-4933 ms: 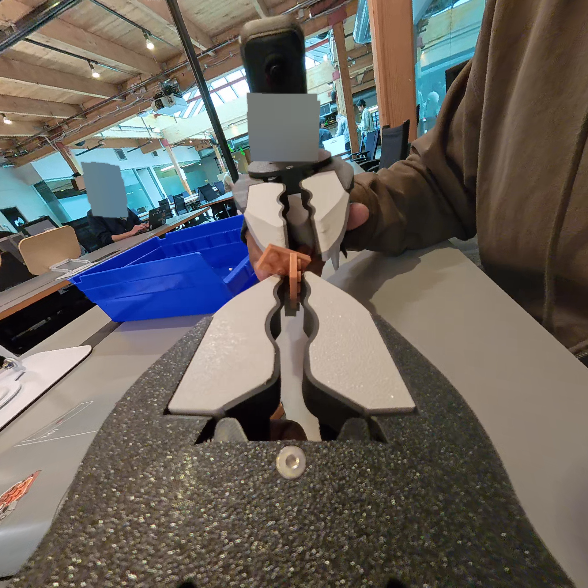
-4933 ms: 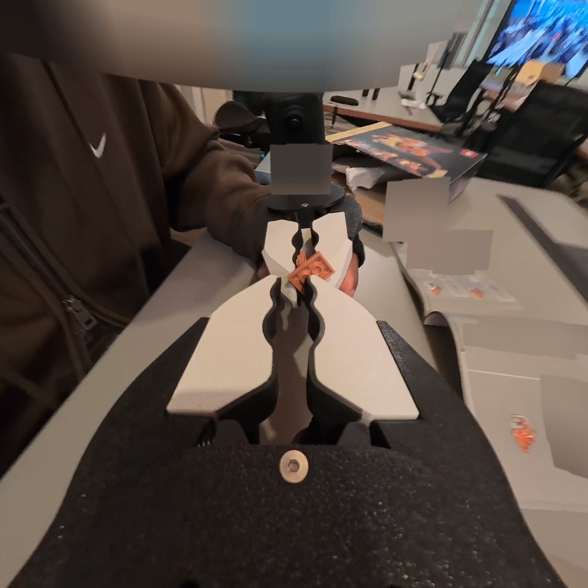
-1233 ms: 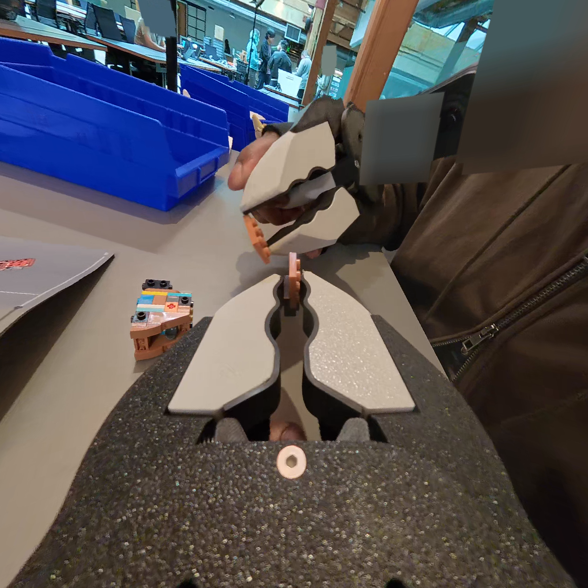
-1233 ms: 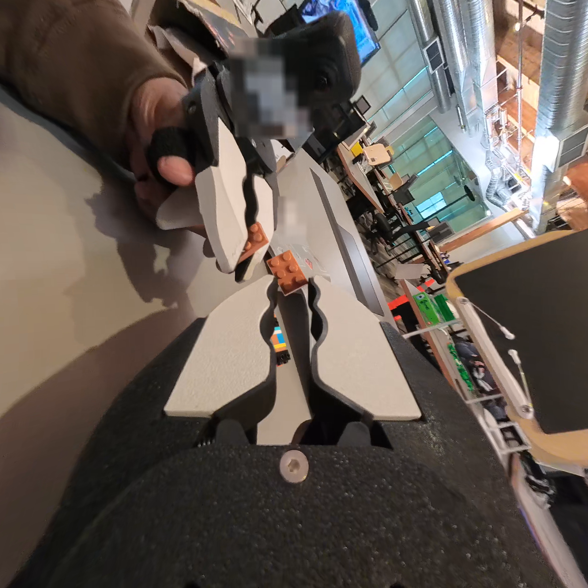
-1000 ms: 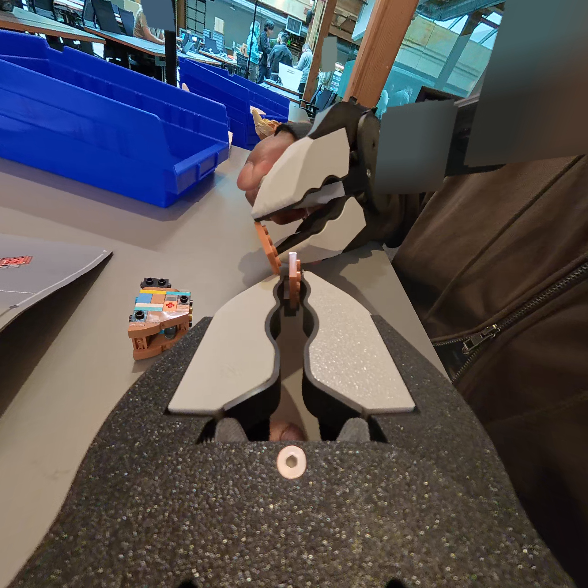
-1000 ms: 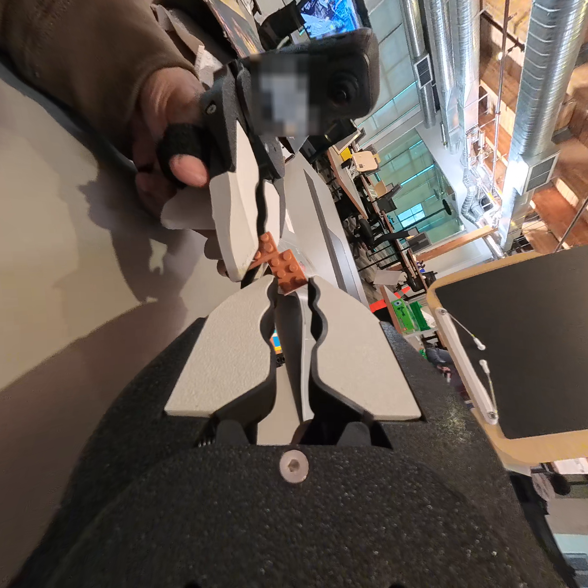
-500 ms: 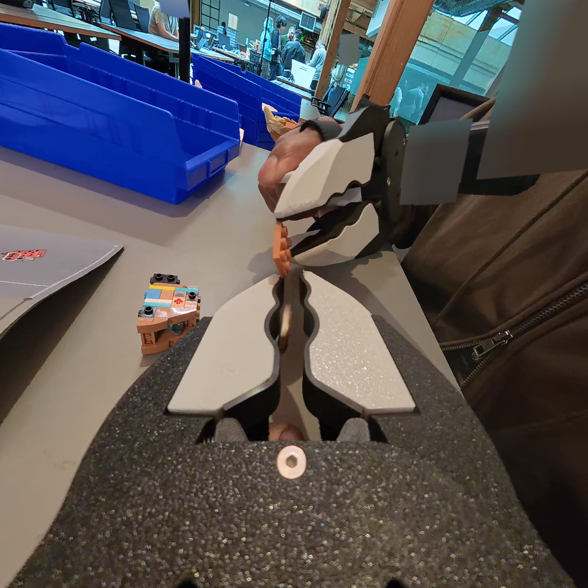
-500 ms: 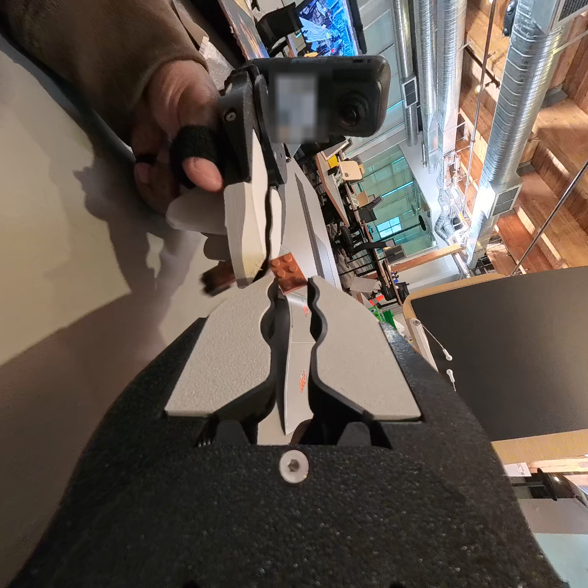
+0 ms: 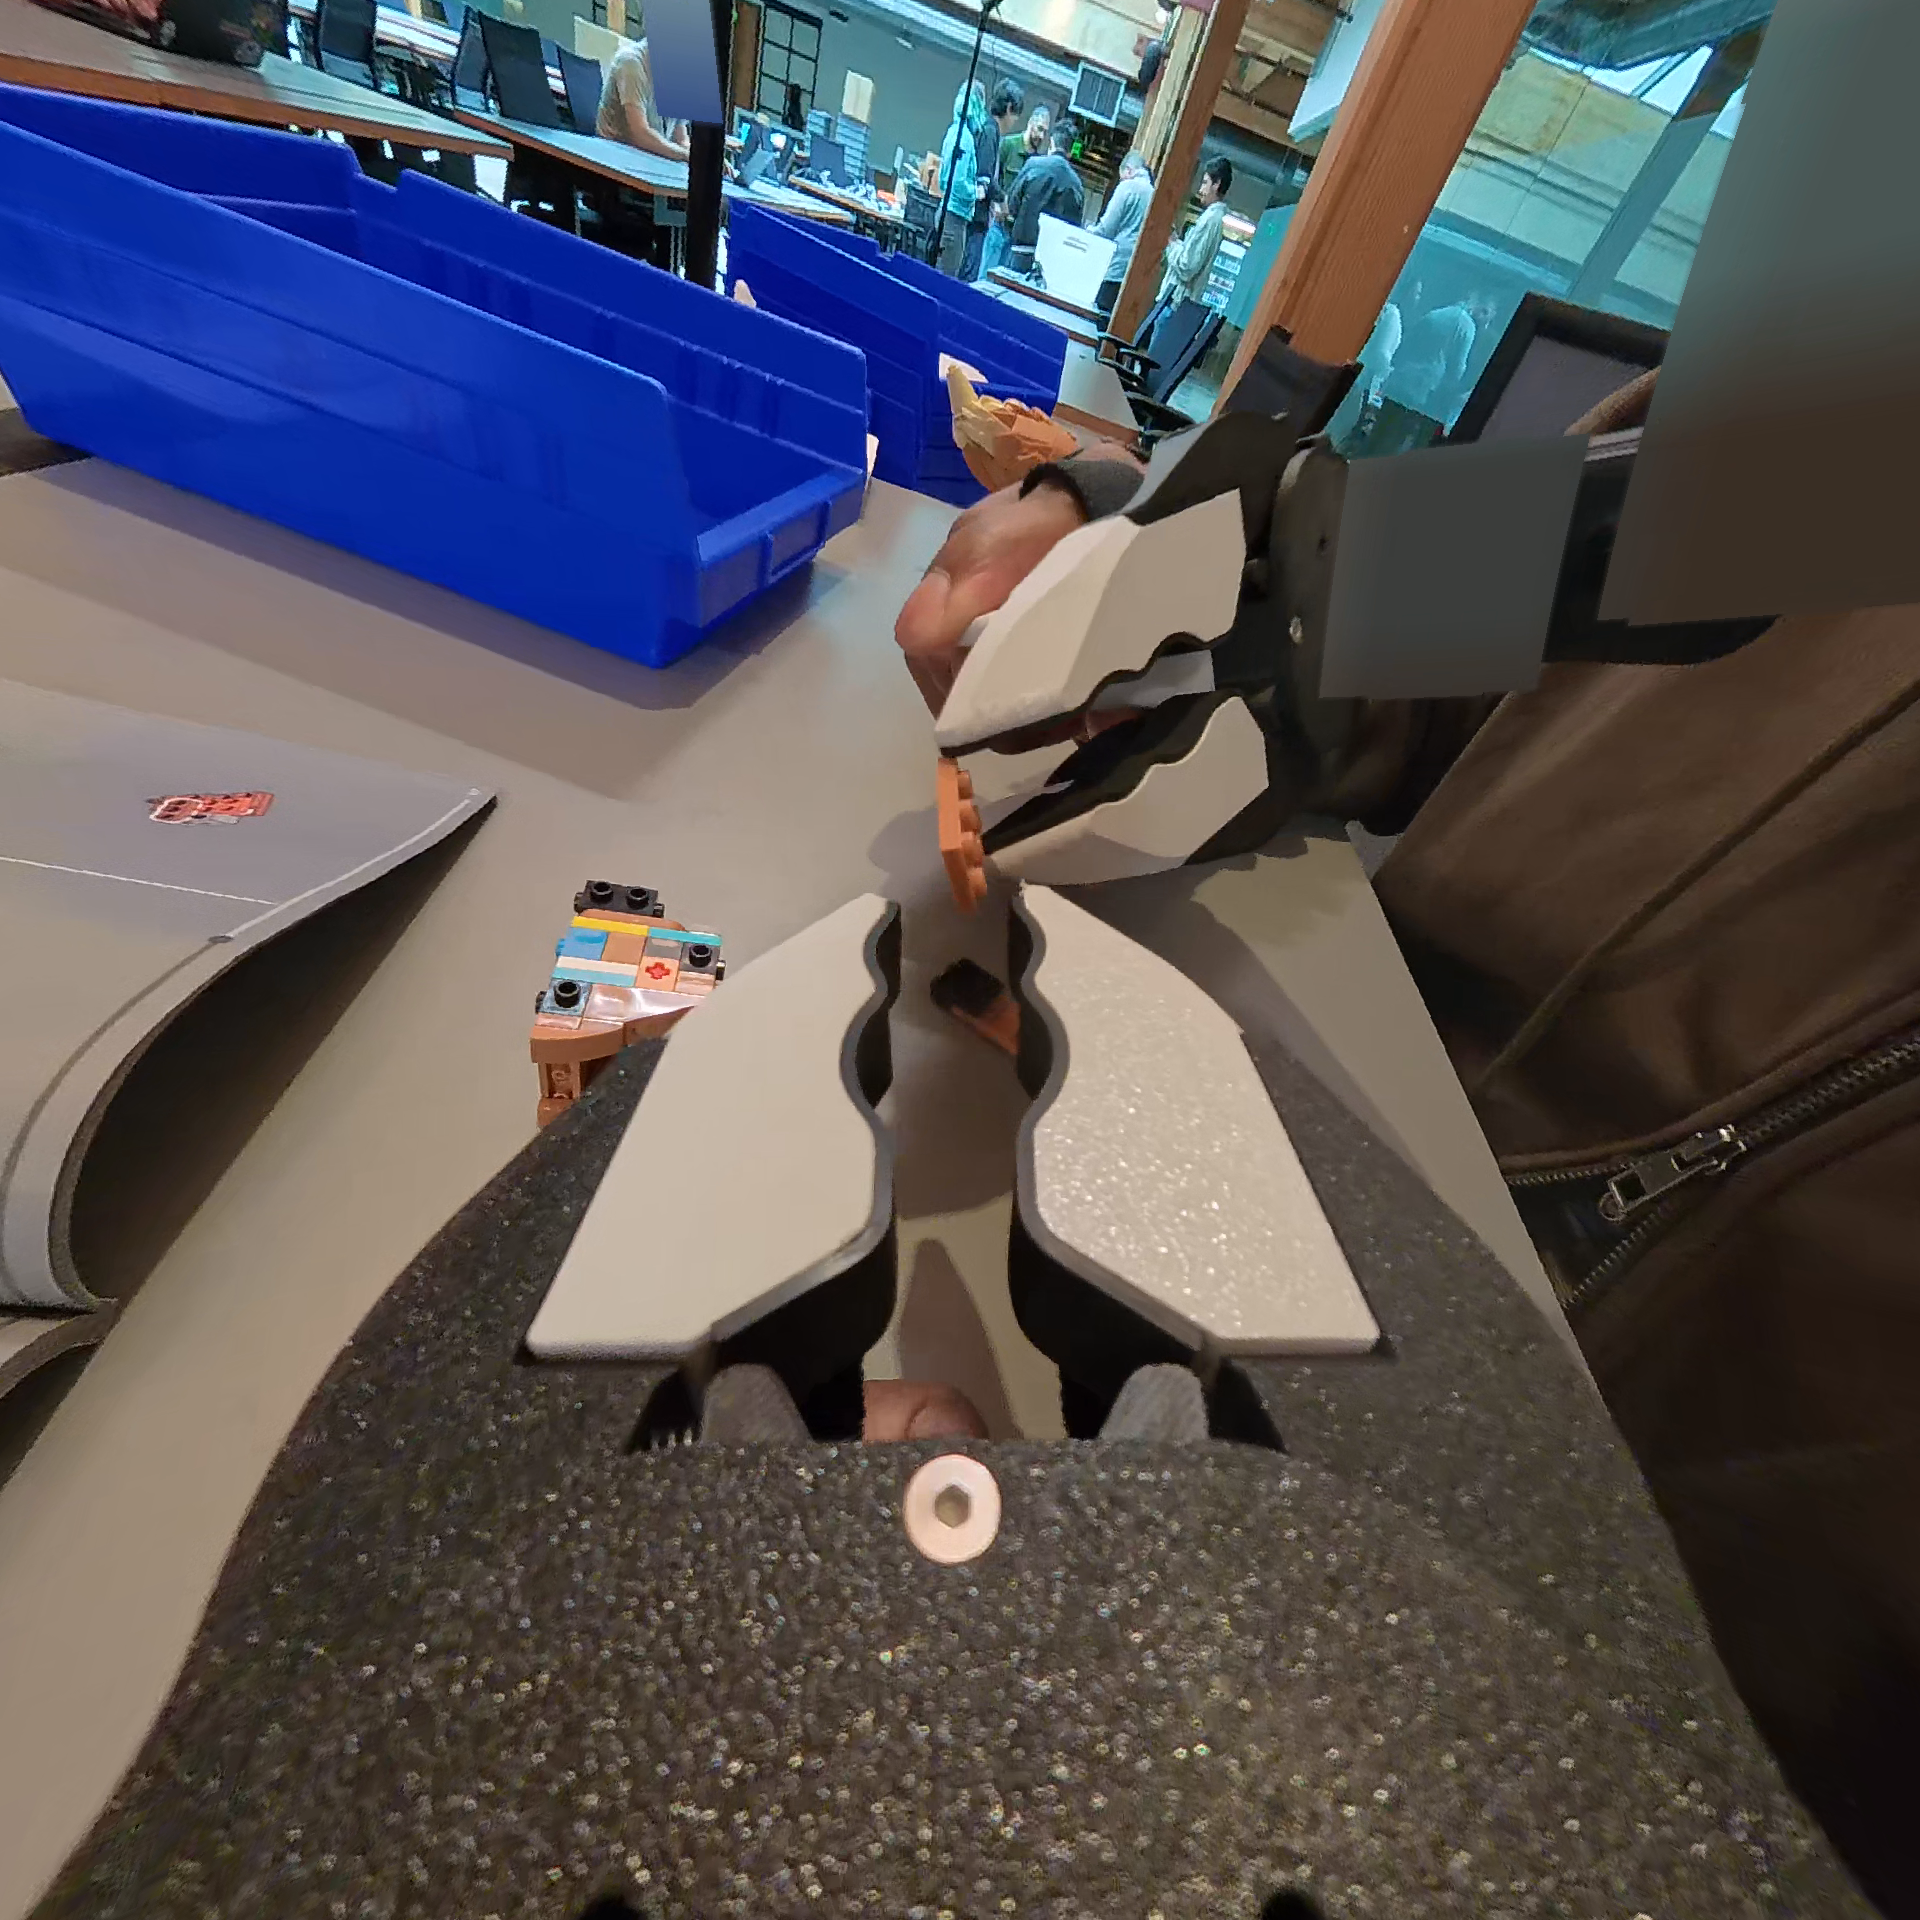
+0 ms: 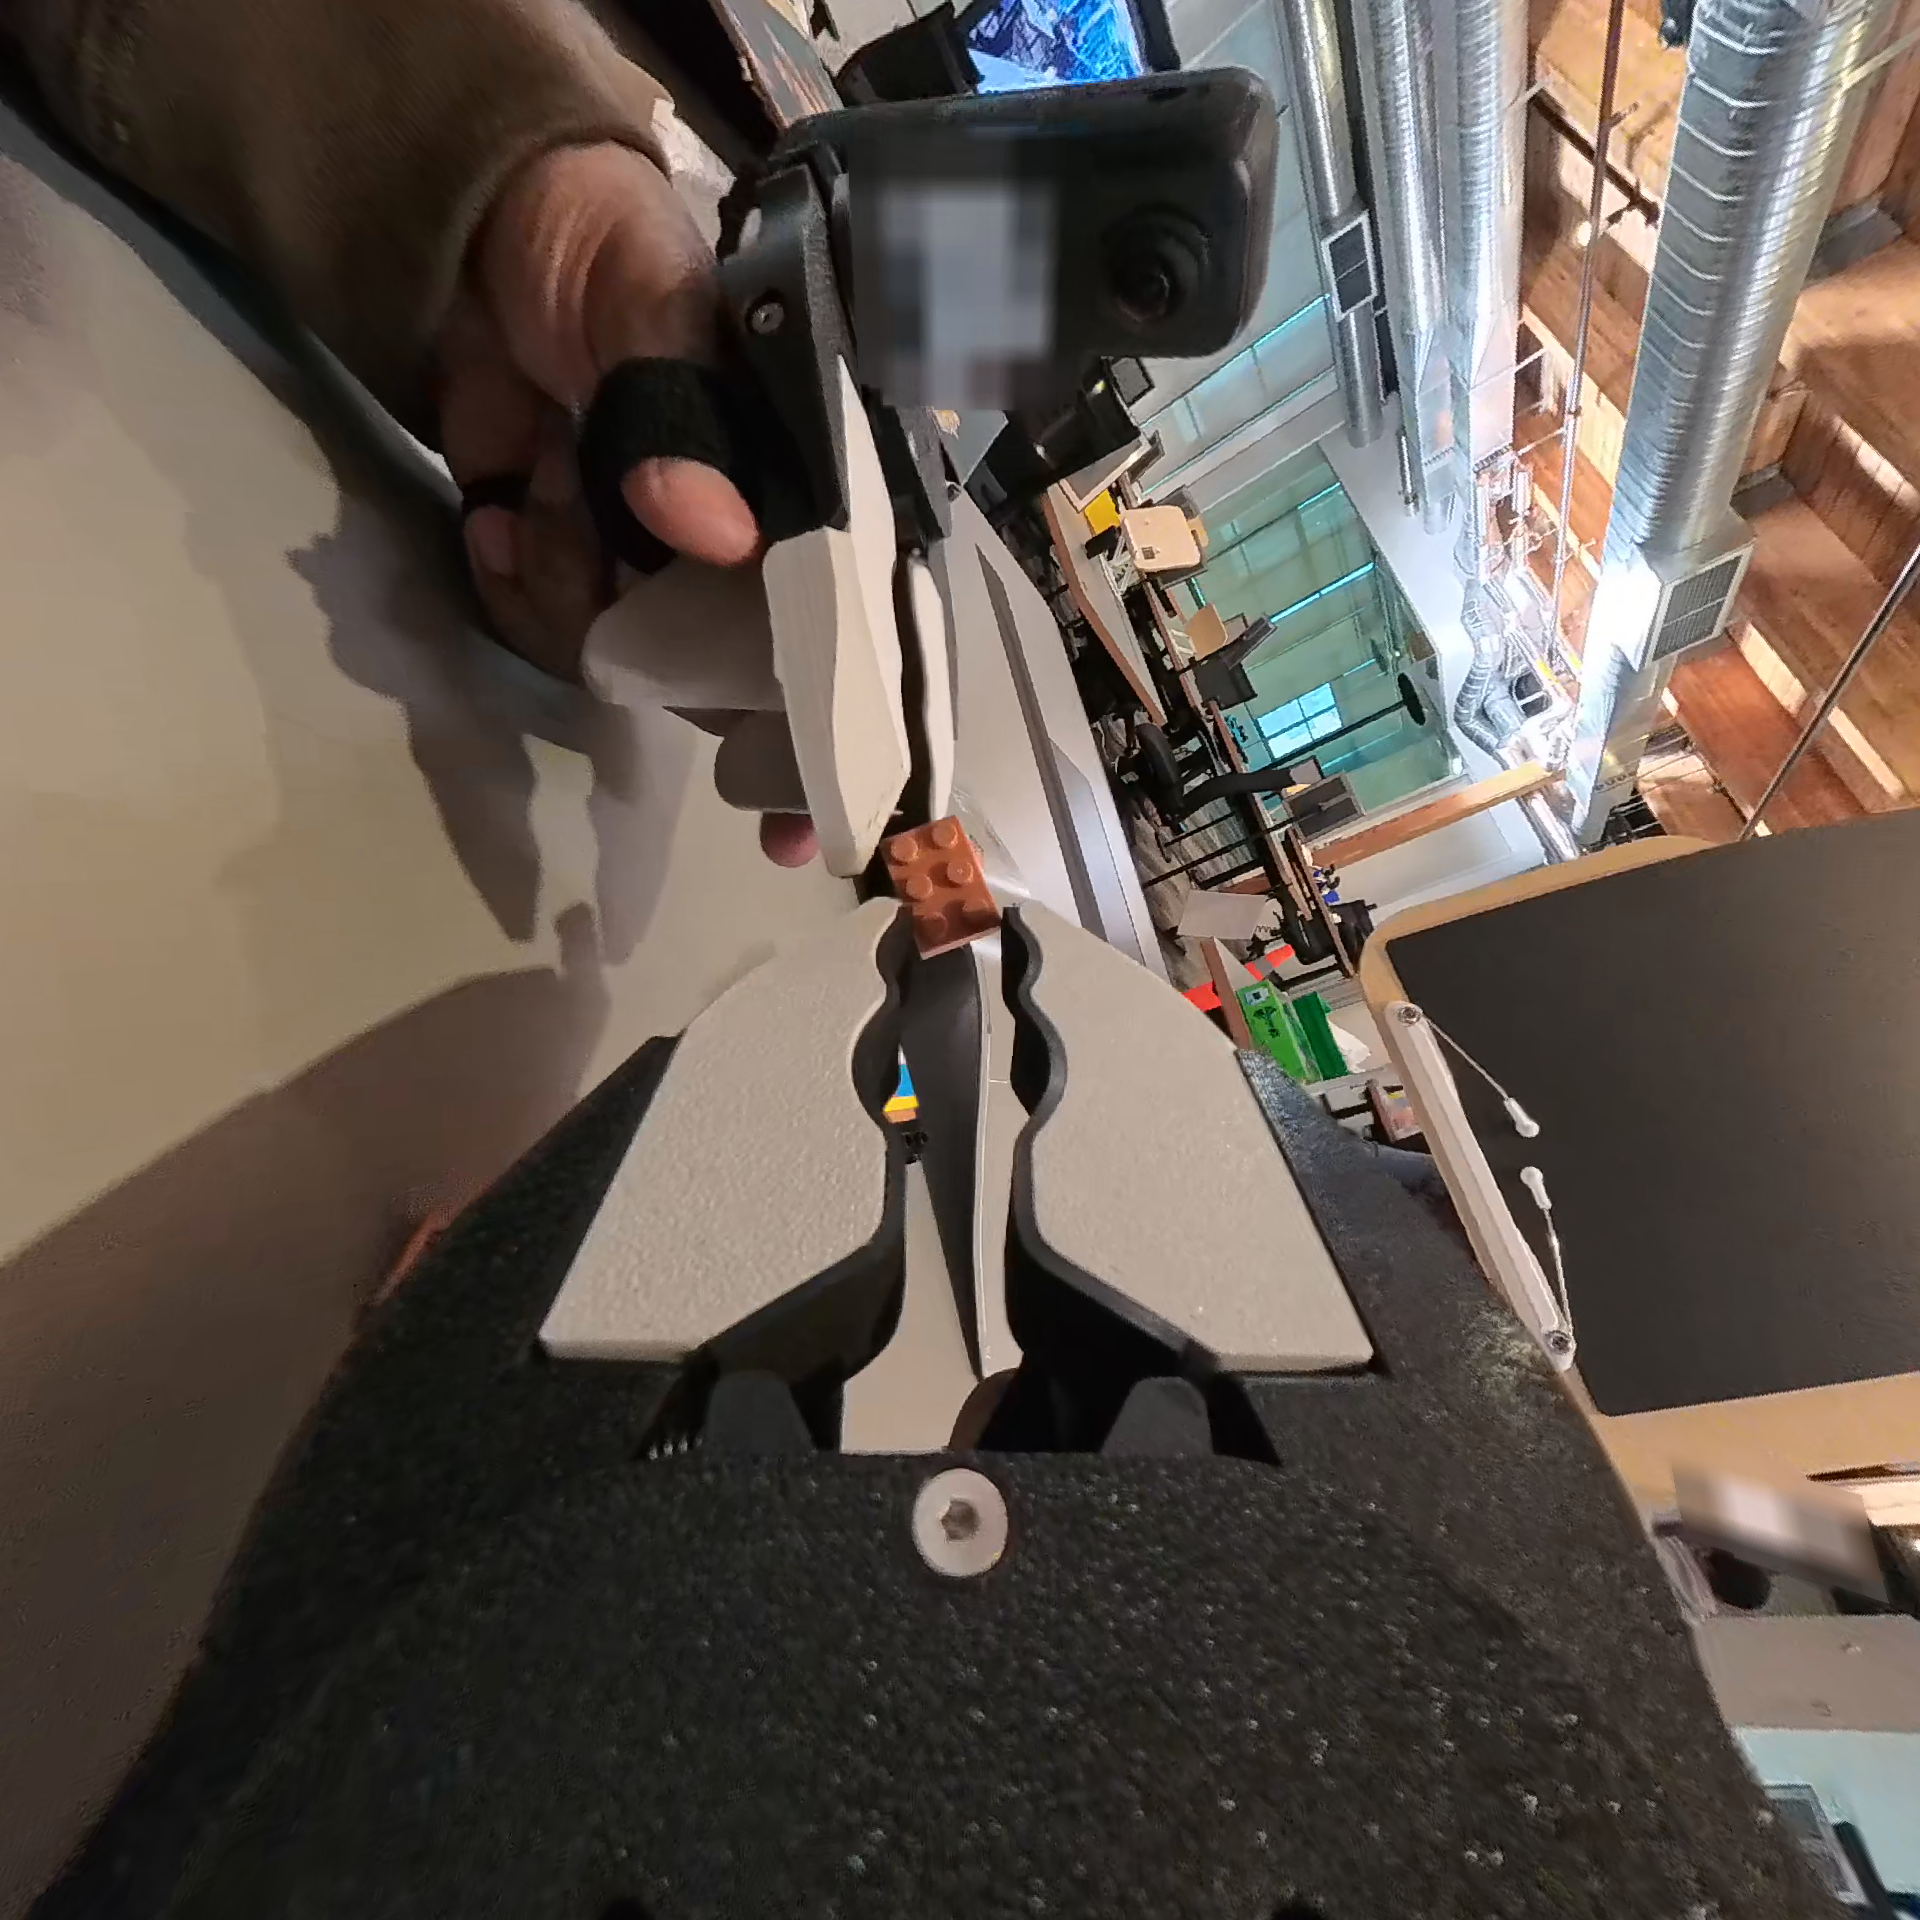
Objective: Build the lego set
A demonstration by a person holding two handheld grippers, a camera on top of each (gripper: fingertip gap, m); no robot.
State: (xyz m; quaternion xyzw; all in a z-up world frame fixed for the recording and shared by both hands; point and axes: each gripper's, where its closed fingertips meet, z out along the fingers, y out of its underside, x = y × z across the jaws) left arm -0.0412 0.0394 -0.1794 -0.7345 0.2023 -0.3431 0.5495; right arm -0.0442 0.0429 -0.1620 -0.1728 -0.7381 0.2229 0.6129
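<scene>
My left gripper (image 9: pixel 961 916) is open and empty, just above the grey table (image 9: pixel 748 727). A small dark brown piece (image 9: pixel 977 1006) lies on the table between its fingers. My right gripper (image 10: pixel 954 916) is shut on an orange plate (image 10: pixel 935 881) with its studs showing. In the left wrist view the right gripper (image 9: pixel 964 792) comes in from the right and holds the orange plate (image 9: pixel 958 826) on edge, just beyond my left fingertips. One left finger (image 10: pixel 836 675) shows in the right wrist view, right above the plate. A small multicoloured lego build (image 9: pixel 623 977) stands on the table to the left.
Blue bins (image 9: pixel 416 416) stand at the back left of the table. A grey instruction booklet (image 9: pixel 156 883) lies open at the left. A person's brown jacket (image 9: pixel 1662 987) fills the right side, next to the table edge. People and desks show far behind. Both grippers' tips are close together, under 4 cm apart.
My left gripper has opened and the small brown piece it held has dropped onto the table. My right gripper still holds the orange plate at the left fingertips.
</scene>
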